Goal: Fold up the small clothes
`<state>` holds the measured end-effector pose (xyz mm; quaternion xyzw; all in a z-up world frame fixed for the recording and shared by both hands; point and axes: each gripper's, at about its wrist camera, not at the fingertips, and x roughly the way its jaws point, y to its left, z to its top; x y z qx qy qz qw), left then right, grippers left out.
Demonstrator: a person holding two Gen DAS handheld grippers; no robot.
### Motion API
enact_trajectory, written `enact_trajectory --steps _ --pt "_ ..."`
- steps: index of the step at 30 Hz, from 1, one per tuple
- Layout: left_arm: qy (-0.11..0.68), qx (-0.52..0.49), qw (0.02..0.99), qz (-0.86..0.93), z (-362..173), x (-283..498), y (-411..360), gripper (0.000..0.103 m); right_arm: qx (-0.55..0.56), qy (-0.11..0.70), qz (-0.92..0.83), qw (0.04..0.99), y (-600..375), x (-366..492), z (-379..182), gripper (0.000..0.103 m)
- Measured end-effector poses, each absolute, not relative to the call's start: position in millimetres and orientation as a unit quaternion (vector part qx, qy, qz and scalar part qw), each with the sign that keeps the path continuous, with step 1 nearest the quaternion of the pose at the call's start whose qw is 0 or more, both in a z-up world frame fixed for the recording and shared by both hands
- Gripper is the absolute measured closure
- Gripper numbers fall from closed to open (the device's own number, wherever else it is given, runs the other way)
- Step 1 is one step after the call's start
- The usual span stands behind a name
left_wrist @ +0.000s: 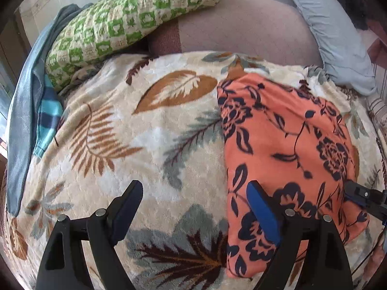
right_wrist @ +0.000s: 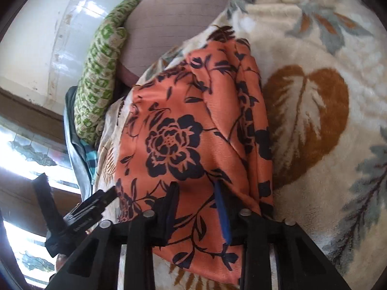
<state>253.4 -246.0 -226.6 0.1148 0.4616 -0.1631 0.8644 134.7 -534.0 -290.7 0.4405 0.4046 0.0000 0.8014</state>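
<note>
Two views, taken in turn. Left wrist: left gripper is held wide open and empty, one finger over the near edge of the orange floral garment, which lies on the leaf-print blanket. That edge should be pinched before any lift. Right wrist: right gripper is narrowed around a raised ridge of the same cloth; firm contact cannot be confirmed. Grip should be checked, then both corners carried over together.
</note>
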Motion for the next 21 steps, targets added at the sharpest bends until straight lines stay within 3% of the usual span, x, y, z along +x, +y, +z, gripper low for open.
enact_trajectory --steps 6,14,17,21 --pt "0.451 0.124 0.869 -0.165 -205 306 -296 0.014 0.461 0.329 -0.005 0.824 -550 115 -271 0.075" --pt "0.509 0.142 0.839 -0.128 -250 380 -356 0.014 0.489 0.303 -0.025 0.818 -575 109 -269 0.075" --pt "0.537 0.157 0.823 -0.099 -274 391 -361 0.0 0.499 0.304 -0.028 0.811 -580 109 -273 0.075" --pt "0.519 0.15 0.835 -0.1 -252 378 -359 0.001 0.506 0.287 -0.03 0.813 -584 105 -270 0.074"
